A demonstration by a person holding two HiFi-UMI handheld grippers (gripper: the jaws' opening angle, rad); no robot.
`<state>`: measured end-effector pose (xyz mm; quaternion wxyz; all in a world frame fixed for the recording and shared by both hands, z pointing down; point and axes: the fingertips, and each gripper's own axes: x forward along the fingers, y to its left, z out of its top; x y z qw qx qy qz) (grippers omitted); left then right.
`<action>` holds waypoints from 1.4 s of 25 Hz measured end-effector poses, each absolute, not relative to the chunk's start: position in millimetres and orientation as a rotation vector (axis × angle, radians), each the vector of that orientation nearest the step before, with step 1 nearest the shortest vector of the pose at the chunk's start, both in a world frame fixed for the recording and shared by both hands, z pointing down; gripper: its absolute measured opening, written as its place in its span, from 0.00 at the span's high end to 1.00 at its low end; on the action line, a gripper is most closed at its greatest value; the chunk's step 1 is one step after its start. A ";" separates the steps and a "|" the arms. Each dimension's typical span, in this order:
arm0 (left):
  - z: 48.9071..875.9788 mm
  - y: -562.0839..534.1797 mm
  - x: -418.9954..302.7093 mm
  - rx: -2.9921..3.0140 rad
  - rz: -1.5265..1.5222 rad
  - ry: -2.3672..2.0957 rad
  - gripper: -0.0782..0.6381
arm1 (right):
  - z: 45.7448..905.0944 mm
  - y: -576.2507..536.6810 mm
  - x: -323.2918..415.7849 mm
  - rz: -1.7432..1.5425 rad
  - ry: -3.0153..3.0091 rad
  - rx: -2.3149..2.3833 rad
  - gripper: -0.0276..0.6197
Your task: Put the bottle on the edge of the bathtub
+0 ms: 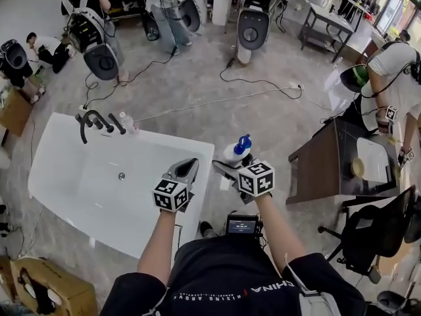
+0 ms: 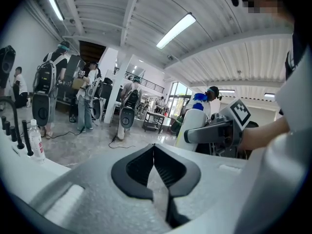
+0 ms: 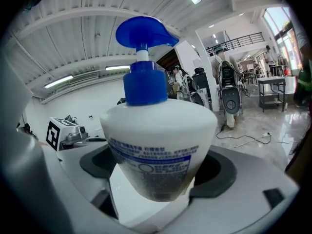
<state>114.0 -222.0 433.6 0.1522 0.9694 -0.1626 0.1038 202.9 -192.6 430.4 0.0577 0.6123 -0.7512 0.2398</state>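
A white pump bottle [image 1: 235,153] with a blue pump head is held upright in my right gripper [image 1: 228,168], just right of the white bathtub's right rim [image 1: 205,151]. In the right gripper view the bottle [image 3: 158,135] fills the middle, and the right gripper [image 3: 157,182] is shut on its lower body. My left gripper [image 1: 187,168] hangs over the tub's right rim, shut and empty. In the left gripper view its jaws meet at the left gripper [image 2: 154,150], and the bottle [image 2: 191,126] shows to the right.
A black faucet [image 1: 92,121] and a small clear bottle [image 1: 127,122] stand on the tub's far rim. A dark table [image 1: 322,171] with a white basin and a black chair [image 1: 375,237] are at the right. Cardboard boxes [image 1: 49,289], floor cables and several people surround the tub.
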 end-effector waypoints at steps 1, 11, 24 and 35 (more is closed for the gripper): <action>435.9 -222.4 114.9 2.779 0.303 -0.464 0.88 | 431.9 -193.6 203.7 0.730 -2.276 1.857 0.22; 434.0 -238.9 126.0 2.785 0.298 -0.498 0.88 | 432.6 -222.4 211.7 0.714 -2.319 1.793 0.22; 467.2 -289.9 94.7 2.725 0.419 -0.842 0.88 | 483.1 -283.5 197.1 0.689 -2.376 1.461 0.22; 533.5 -371.6 68.1 2.536 0.423 -1.192 0.88 | 588.5 -393.0 168.5 0.512 -2.381 1.212 0.22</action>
